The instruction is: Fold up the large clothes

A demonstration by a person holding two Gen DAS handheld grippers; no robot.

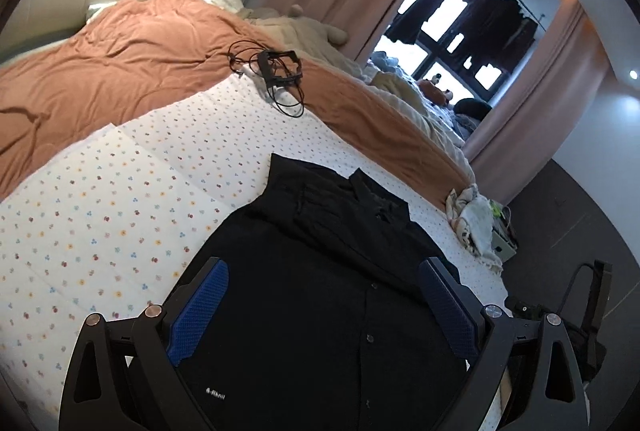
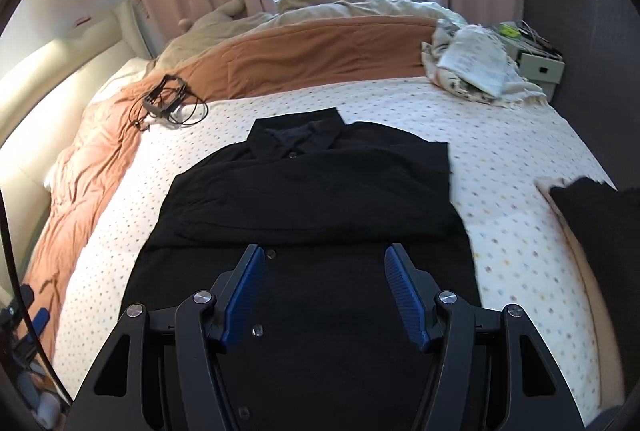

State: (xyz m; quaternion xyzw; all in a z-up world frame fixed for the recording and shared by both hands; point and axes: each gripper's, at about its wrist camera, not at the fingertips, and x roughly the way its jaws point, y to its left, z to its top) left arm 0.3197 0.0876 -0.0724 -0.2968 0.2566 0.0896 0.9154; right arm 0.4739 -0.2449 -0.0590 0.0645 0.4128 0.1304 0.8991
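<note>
Black shirt [image 2: 304, 191] flat on the dotted sheet [image 2: 500, 151], collar far, sleeves folded in across the chest, button placket running near. Looks soft, limp and light, likely to sag and slide if lifted by one point. Best pinched at the near hem corners, both at once. Left gripper [image 1: 324, 311] wide, empty. Right gripper [image 2: 324, 295] apart, nothing between the pads.

The black button-up shirt [image 2: 312, 191] lay flat on the dotted sheet [image 2: 520, 159], collar at the far end, sleeves folded in.
</note>
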